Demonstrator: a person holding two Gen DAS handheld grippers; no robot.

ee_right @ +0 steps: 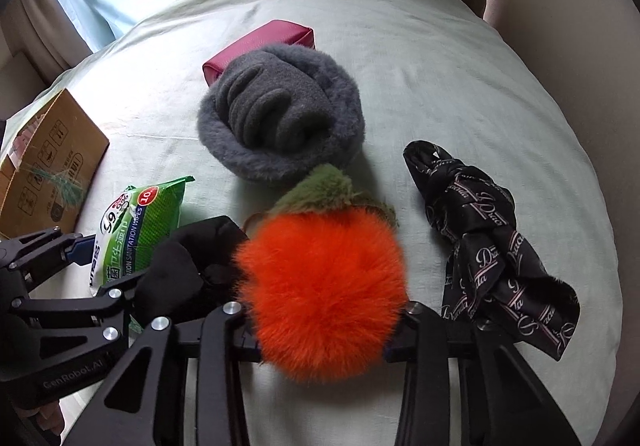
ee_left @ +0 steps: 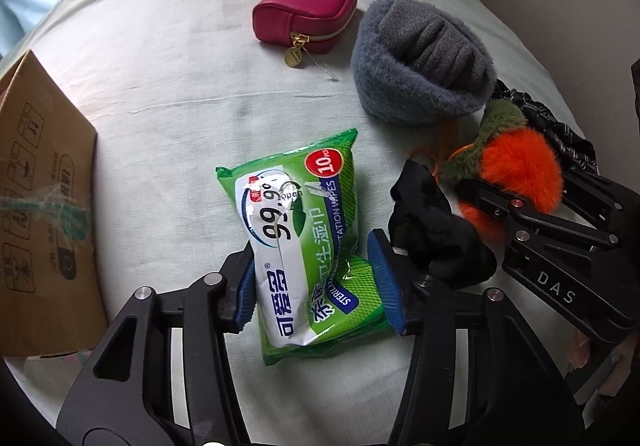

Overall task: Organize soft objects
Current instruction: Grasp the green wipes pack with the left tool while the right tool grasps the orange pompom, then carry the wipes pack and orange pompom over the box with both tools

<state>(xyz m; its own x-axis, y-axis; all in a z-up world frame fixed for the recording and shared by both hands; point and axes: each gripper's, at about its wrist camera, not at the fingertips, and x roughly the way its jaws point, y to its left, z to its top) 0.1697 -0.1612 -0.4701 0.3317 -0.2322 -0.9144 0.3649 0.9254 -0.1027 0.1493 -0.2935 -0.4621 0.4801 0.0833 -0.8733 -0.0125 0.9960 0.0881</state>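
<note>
A green pack of wet wipes (ee_left: 298, 242) lies on the pale green bed sheet (ee_left: 160, 86). My left gripper (ee_left: 316, 282) has its blue pads on both sides of the pack and pinches it. An orange fluffy pompom with a green top (ee_right: 324, 294) sits between the jaws of my right gripper (ee_right: 320, 342), which is closed on it; it also shows in the left wrist view (ee_left: 516, 162). A black soft item (ee_left: 436, 230) lies between the two grippers.
A grey furry hat with grey gloves inside (ee_right: 280, 126) lies in the middle, a magenta zip pouch (ee_left: 306, 8) behind it. A black printed scarf (ee_right: 492, 250) lies at the right. A cardboard box (ee_left: 44, 214) stands at the left. Curtains hang beyond the bed.
</note>
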